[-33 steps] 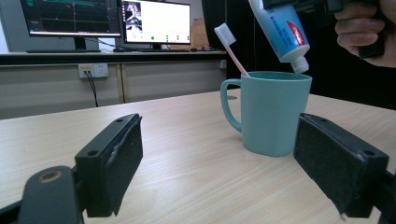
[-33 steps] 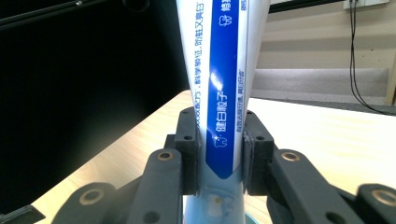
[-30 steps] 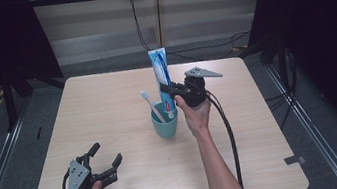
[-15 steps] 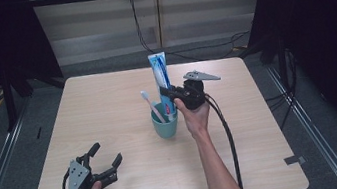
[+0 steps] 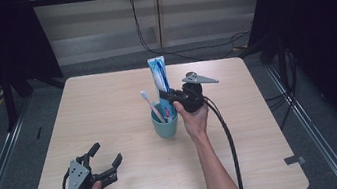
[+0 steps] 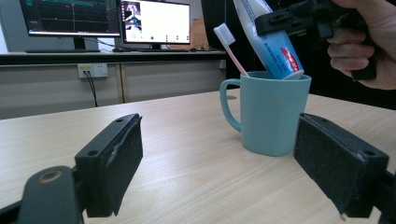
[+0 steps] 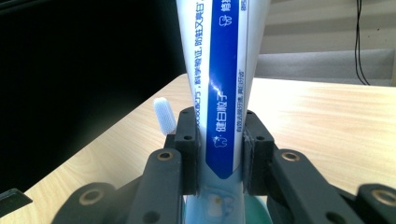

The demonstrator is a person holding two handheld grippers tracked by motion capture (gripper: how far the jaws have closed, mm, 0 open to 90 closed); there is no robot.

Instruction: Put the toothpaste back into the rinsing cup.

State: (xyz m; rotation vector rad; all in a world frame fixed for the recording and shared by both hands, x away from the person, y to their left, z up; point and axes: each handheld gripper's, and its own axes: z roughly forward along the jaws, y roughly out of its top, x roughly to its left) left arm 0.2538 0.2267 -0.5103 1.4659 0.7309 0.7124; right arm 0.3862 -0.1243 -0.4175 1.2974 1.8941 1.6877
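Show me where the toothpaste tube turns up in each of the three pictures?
High view: toothpaste tube stands upright at table centre, in the mug.
Left gripper view: upper right, leaning out of the mug.
Right gripper view: centre, clamped between the black jaws.
Shared landmark: the toothbrush beside it.

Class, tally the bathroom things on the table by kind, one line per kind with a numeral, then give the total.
Mug: 1
Toothbrush: 1
Toothpaste tube: 1
Total: 3
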